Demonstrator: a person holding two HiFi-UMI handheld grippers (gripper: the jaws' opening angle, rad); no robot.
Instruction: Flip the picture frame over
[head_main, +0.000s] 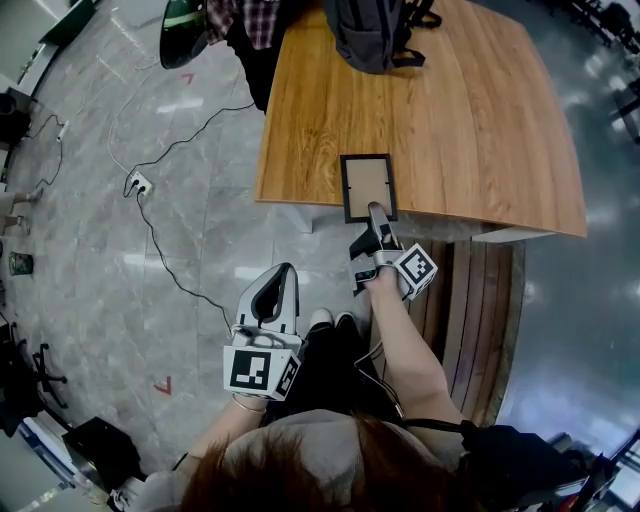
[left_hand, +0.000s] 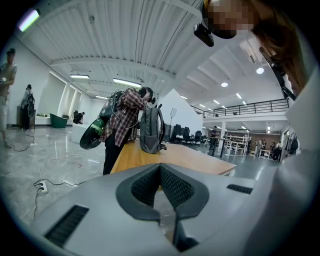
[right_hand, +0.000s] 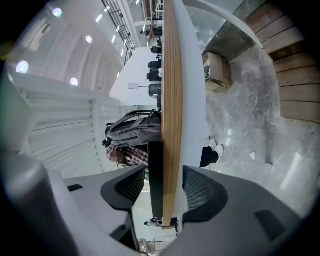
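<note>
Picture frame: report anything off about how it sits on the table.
The picture frame lies flat at the very near edge of the table and seems to poke slightly past it, a precarious spot. The right gripper has its open fingers on either side of frame and tabletop. No damage shows.

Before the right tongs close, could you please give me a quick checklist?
1. Right tongs open: ok.
2. Frame between them: ok.
3. Only the frame between them: not ok, the table edge sits there too.
4. Left tongs shut, off the table: ok.
5. Backpack apart from the frame: ok.
6. Frame's face-up side: cannot tell.
</note>
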